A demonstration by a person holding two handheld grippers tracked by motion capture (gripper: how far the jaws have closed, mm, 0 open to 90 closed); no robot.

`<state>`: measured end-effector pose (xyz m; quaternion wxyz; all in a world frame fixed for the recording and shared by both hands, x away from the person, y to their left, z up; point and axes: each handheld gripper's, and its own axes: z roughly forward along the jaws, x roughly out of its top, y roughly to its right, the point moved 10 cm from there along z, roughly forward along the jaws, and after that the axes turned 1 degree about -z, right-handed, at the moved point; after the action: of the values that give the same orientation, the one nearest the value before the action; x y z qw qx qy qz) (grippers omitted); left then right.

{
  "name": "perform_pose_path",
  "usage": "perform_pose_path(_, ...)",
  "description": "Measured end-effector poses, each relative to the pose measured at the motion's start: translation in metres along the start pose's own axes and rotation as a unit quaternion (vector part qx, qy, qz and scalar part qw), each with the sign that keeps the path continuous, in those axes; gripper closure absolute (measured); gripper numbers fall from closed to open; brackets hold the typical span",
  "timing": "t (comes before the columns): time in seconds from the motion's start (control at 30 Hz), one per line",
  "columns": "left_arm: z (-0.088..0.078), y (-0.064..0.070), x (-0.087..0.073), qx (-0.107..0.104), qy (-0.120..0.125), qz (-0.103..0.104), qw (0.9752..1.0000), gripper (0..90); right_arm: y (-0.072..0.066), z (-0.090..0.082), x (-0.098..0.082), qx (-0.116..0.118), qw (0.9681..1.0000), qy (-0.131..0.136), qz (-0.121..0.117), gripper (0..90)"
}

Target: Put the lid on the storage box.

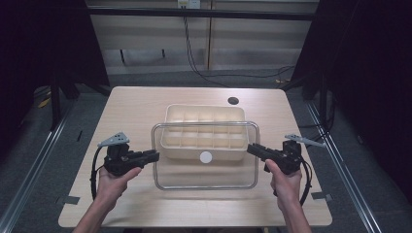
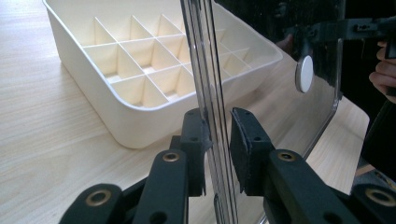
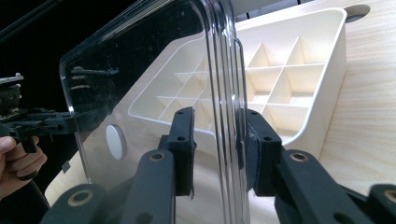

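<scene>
A light wooden table [image 1: 141, 104] holds one cream plastic organiser box [image 1: 204, 127], divided by thin walls into many small open compartments. In the high view three rows of compartments can be made out, though the exact number per row is hard to tell. There is one clear, rectangular plastic lid with rounded corners [image 1: 204, 180], with one round white sticker [image 1: 206, 157] near its middle. In the high view the lid overlaps the near half of the box and reaches out toward the person over the bare tabletop. One dark round hole [image 1: 233, 100] sits in the table beyond the box, toward the far right.

Two hand-held black grippers are in use, one in each of the person's hands, which come in from the near edge. The left gripper [image 1: 154, 156] grasps the lid's left edge: in the left gripper view its two pads [image 2: 245, 140] are clamped close around the rim [image 2: 205, 70], which passes upright between them. The right gripper [image 1: 250, 148] grasps the lid's right edge in the same way: in the right gripper view its pads [image 3: 183, 135] pinch the raised rim [image 3: 224, 70]. Between them the two grippers hold the lid. Each gripper carries a grey three-cornered plate on top and trails a black cable.
</scene>
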<state>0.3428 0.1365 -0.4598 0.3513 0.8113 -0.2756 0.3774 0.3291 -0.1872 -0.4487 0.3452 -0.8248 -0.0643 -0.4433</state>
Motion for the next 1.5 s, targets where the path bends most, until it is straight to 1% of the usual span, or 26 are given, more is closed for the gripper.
perform_pose_path(0.07, 0.001, -0.001, 0.002, 0.004, -0.001, -0.001, 1.0, 75.8, 0.0, 0.001, 0.002, -0.001, 1.0, 0.001, 0.0, 68.1)
perform_pose_path(0.17, 0.001, -0.002, 0.006, 0.005, 0.003, -0.002, 1.0, 75.9, 0.001, 0.003, 0.006, -0.001, 1.0, 0.002, -0.003, 68.1)
perform_pose_path(0.27, 0.0, -0.004, 0.011, 0.006, 0.004, 0.003, 1.0, 75.9, 0.0, 0.004, 0.01, 0.001, 1.0, 0.003, -0.002, 68.0)
perform_pose_path(0.47, -0.002, -0.007, 0.02, 0.013, 0.007, 0.003, 0.9999, 76.0, -0.001, 0.008, 0.017, 0.001, 1.0, 0.006, -0.003, 68.0)
perform_pose_path(0.5, -0.003, -0.008, 0.021, 0.013, 0.007, 0.006, 0.9999, 76.0, -0.001, 0.009, 0.018, 0.002, 1.0, 0.007, -0.003, 68.0)
perform_pose_path(0.63, -0.003, -0.01, 0.027, 0.015, 0.011, 0.003, 0.9998, 76.1, -0.002, 0.012, 0.023, 0.004, 1.0, 0.008, -0.002, 68.0)
perform_pose_path(0.67, -0.003, -0.012, 0.029, 0.015, 0.01, 0.004, 0.9998, 76.0, -0.002, 0.013, 0.024, 0.004, 1.0, 0.007, -0.001, 68.0)
perform_pose_path(0.73, -0.002, -0.015, 0.033, 0.014, 0.013, -0.002, 0.9998, 76.0, -0.001, 0.015, 0.025, 0.003, 1.0, 0.003, 0.004, 68.0)
perform_pose_path(0.77, -0.001, -0.016, 0.035, 0.014, 0.014, -0.001, 0.9998, 76.0, -0.001, 0.015, 0.027, 0.004, 1.0, 0.001, 0.007, 68.0)
perform_pose_path(0.8, -0.001, -0.016, 0.037, 0.015, 0.016, -0.002, 0.9998, 76.0, 0.0, 0.016, 0.028, 0.002, 1.0, 0.001, 0.006, 68.1)
perform_pose_path(0.83, -0.001, -0.016, 0.037, 0.015, 0.016, -0.002, 0.9998, 76.0, 0.0, 0.016, 0.03, 0.003, 1.0, 0.002, 0.006, 68.0)
perform_pose_path(0.87, 0.0, -0.017, 0.042, 0.015, 0.017, 0.0, 0.9998, 76.0, 0.001, 0.017, 0.032, 0.001, 1.0, 0.001, 0.006, 68.0)
perform_pose_path(0.93, 0.0, -0.017, 0.046, 0.016, 0.017, 0.002, 0.9997, 76.0, 0.003, 0.019, 0.035, 0.001, 0.9999, 0.003, 0.01, 67.8)
perform_pose_path(1.07, -0.001, -0.021, 0.054, 0.022, 0.019, 0.004, 0.9996, 76.0, 0.004, 0.024, 0.042, 0.003, 0.9999, 0.003, 0.011, 67.7)
perform_pose_path(1.23, -0.001, -0.026, 0.066, 0.028, 0.02, 0.004, 0.9994, 76.0, 0.004, 0.031, 0.053, 0.004, 0.9999, 0.008, 0.009, 67.6)
perform_pose_path(1.3, 0.0, -0.028, 0.07, 0.028, 0.023, 0.0, 0.9994, 76.0, 0.005, 0.033, 0.057, 0.005, 0.9999, 0.007, 0.01, 67.5)
perform_pose_path(1.4, 0.003, -0.032, 0.075, 0.031, 0.021, 0.0, 0.9993, 76.0, 0.007, 0.037, 0.063, 0.003, 0.9999, 0.009, 0.008, 67.5)
perform_pose_path(1.5, 0.007, -0.035, 0.08, 0.032, 0.023, -0.007, 0.9992, 76.1, 0.01, 0.039, 0.069, 0.001, 0.9999, 0.011, 0.008, 67.5)
